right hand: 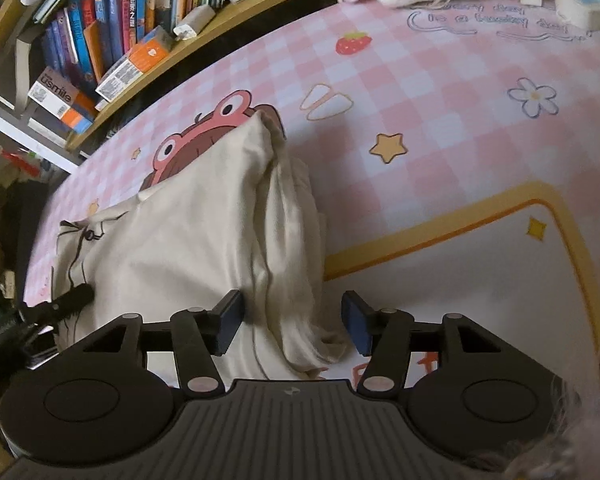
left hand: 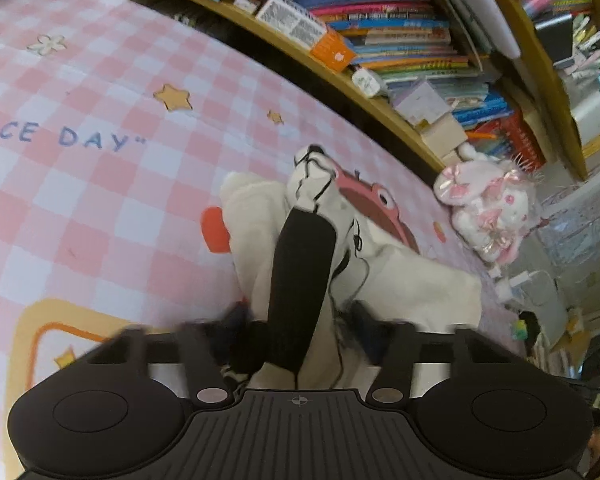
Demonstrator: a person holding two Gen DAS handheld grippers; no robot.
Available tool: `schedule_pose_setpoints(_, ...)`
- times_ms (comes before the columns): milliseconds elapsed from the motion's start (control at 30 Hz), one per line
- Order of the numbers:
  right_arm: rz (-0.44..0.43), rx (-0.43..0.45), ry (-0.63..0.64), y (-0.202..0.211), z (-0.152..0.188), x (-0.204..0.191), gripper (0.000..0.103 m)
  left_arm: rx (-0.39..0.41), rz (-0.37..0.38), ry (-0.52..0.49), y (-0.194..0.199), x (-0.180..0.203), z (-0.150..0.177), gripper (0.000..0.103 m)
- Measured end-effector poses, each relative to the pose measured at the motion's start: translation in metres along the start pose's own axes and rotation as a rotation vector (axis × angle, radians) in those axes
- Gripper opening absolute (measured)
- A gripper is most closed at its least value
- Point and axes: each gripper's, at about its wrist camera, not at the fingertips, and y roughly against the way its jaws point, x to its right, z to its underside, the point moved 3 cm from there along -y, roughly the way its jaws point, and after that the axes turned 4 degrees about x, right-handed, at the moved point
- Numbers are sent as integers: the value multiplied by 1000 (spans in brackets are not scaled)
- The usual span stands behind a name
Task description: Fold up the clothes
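Observation:
A cream garment with a black line print (left hand: 412, 284) lies bunched on the pink checked mat (left hand: 100, 184). In the left wrist view my left gripper (left hand: 296, 320) stands open over it, its blue pads blurred on either side of a black part of the garment (left hand: 300, 280) that runs between them. In the right wrist view the same garment (right hand: 180, 248) lies in a folded heap. My right gripper (right hand: 292, 320) is open, its blue pads (right hand: 230, 320) either side of the garment's thick folded edge (right hand: 296, 280).
A wooden bookshelf full of books (left hand: 380, 32) runs along the mat's far edge; it also shows in the right wrist view (right hand: 120, 32). A pink and white plush toy (left hand: 488, 208) lies by the shelf. Chargers and cables (left hand: 520, 284) lie beyond it.

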Motion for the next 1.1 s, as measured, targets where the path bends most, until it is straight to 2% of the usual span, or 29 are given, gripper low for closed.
schedule_pose_setpoints(33,-3,2,18,1,0,-4,34,-2,2,-2,-1,2,1,26)
schedule_pose_setpoints(100,-9,5,53,2,1,-12,24,16,2,-62,5,14,2,17)
schedule_pose_setpoints(167,-5,29,119,8,3,-22,20,42,1,-149,15,29,2,17)
schedule_pose_setpoints(233,-13,67,172,18,5,-30,20,29,10,-171,17,31,1,17)
schedule_pose_setpoints(300,-15,63,162,21,6,-27,20,-9,12,-125,11,20,1,20)
schedule_pose_setpoints(367,-11,32,127,15,8,-19,21,-30,15,-79,8,10,1,27)
schedule_pose_setpoints(433,-6,17,97,10,8,-13,24,-35,23,-62,6,7,1,33)
schedule_pose_setpoints(467,-2,17,87,9,7,-11,29,-39,22,-58,6,5,0,44)
schedule_pose_setpoints(533,21,21,82,9,6,-8,40,-44,2,-55,4,2,0,54)
schedule_pose_setpoints(600,30,19,71,8,5,-4,49,-49,4,-43,2,-2,-1,57)
schedule_pose_setpoints(767,19,0,11,3,6,5,57,-36,42,-5,-1,-5,-2,59)
schedule_pose_setpoints(833,17,-1,14,1,5,3,57,-41,50,8,-5,-3,-1,49)
schedule_pose_setpoints(867,7,-8,22,0,5,1,51,-46,48,8,-6,-1,0,31)
schedule_pose_setpoints(900,-3,-16,30,-2,5,-2,30,-46,39,-12,-5,2,1,27)
schedule_pose_setpoints(933,-21,-21,41,-3,5,-5,28,-26,30,-63,-1,10,1,19)
schedule_pose_setpoints(1000,5,11,127,1,6,-18,21,12,11,-168,8,26,3,18)
schedule_pose_setpoints(1033,3,34,162,6,7,-22,20,21,4,-218,11,32,4,18)
schedule_pose_setpoints(1100,0,79,226,14,9,-31,20,1,7,-218,10,30,3,19)
